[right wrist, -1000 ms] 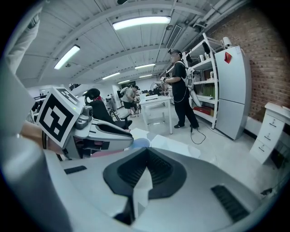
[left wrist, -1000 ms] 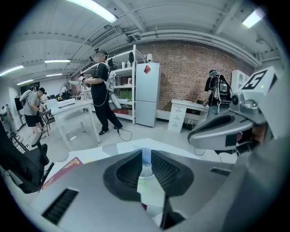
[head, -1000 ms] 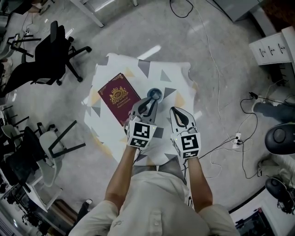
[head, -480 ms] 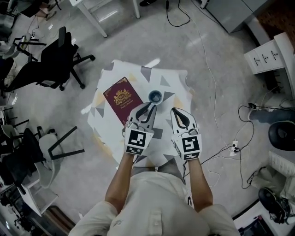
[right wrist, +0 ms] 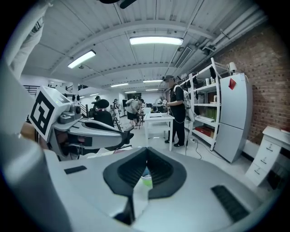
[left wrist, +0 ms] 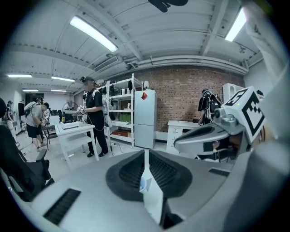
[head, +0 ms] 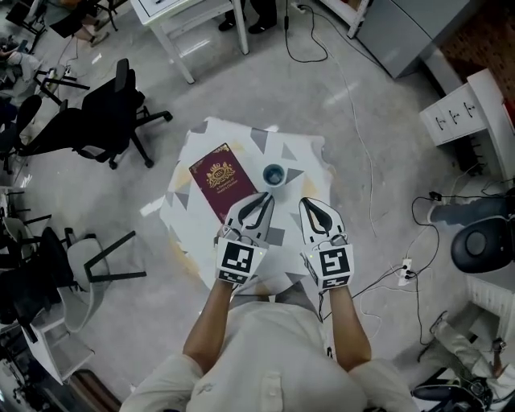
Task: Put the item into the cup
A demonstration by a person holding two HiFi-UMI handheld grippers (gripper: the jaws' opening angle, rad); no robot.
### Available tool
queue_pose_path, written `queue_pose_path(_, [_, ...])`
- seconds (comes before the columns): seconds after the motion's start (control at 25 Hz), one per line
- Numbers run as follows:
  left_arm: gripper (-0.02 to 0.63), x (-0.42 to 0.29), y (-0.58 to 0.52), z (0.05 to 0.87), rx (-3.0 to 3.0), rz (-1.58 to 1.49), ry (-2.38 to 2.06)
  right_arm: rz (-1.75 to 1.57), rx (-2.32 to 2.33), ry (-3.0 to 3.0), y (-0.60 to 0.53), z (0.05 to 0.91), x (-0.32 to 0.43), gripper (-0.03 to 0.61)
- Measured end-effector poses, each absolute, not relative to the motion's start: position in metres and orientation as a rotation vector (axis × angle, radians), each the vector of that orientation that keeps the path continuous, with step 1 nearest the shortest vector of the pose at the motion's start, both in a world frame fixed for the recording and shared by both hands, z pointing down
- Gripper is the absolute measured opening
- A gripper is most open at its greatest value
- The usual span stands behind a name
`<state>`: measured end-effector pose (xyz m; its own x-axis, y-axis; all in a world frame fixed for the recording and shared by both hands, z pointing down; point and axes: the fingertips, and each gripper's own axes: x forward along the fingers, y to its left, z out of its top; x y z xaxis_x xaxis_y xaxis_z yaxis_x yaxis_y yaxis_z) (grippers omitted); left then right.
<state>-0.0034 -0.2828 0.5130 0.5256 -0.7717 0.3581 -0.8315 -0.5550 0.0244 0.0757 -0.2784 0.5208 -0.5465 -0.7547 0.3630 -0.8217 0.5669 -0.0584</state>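
Observation:
A small dark-blue cup (head: pixel 273 174) stands upright on the patterned table cloth (head: pixel 306 157); what lies inside it cannot be made out. Left of it lies a maroon booklet (head: pixel 225 179) with a gold crest. My left gripper (head: pixel 264 198) hovers just short of the cup, a little nearer to me, with its jaws shut and nothing between them. My right gripper (head: pixel 309 203) is beside it on the right, also shut and holding nothing. In the left gripper view the left gripper's (left wrist: pixel 145 153) tips meet; in the right gripper view the right gripper's (right wrist: pixel 146 150) tips meet too.
The table is small, with floor all around it. Black office chairs (head: pixel 105 113) stand to the left, a white table (head: pixel 189 20) at the back, white drawers (head: pixel 475 113) at the right. Cables (head: pixel 362 145) run over the floor. People stand near shelves (left wrist: pixel 93 115).
My left gripper has drawn back from the cup toward me; a second ago its tips were over the cup. The head view has moved higher and farther from the table.

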Motion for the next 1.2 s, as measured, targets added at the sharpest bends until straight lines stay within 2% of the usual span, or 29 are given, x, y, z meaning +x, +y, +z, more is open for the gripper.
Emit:
queue_pose_path(0.32, [0.023, -0.01, -0.261, 0.488, 2.601, 0.365, -1.378, 0.301, 1.317, -2.532, -0.257, 0.496, 0.076, 0.006])
queue_pose_path(1.2, [0.021, -0.029, -0.243, 0.459, 2.641, 0.296, -1.414, 0.233, 1.335, -2.568, -0.244, 0.467, 0.06, 0.006])
